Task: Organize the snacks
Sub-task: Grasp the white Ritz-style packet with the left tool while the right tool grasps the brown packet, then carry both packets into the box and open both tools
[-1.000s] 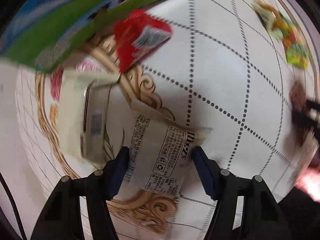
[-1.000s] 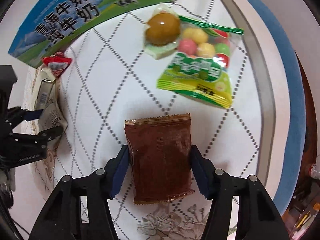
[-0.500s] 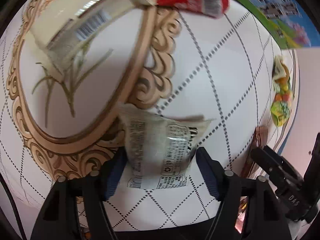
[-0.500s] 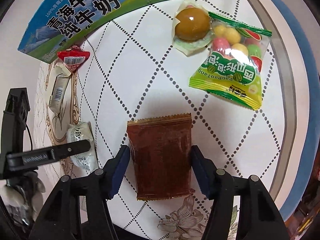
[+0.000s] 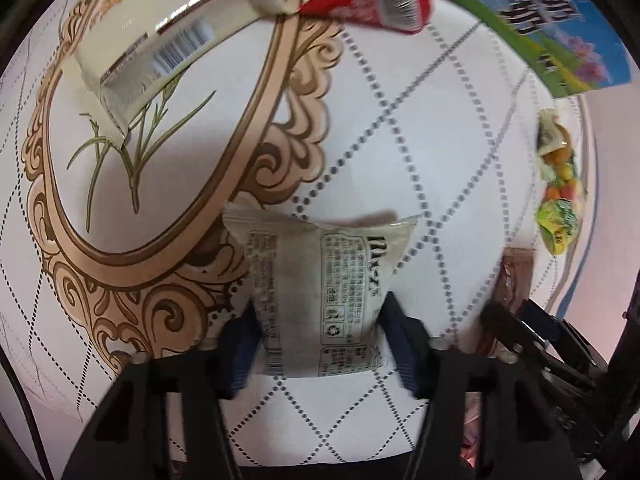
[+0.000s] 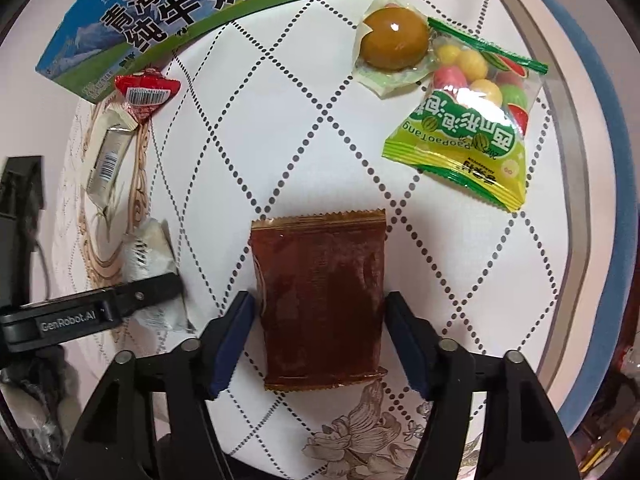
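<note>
Between your left gripper's [image 5: 320, 332] blue pads sits the white snack packet [image 5: 324, 292], squeezed from both sides, over the patterned tablecloth [image 5: 420, 120]. Your right gripper [image 6: 320, 332] has its pads closed against the edges of the brown packet [image 6: 320, 300], which lies flat. From that right camera, the candy bag [image 6: 468, 124] and the egg pouch [image 6: 394, 46] lie touching at one o'clock, while the red wrapper [image 6: 146, 92] and milk carton [image 6: 172, 12] sit at eleven o'clock.
</note>
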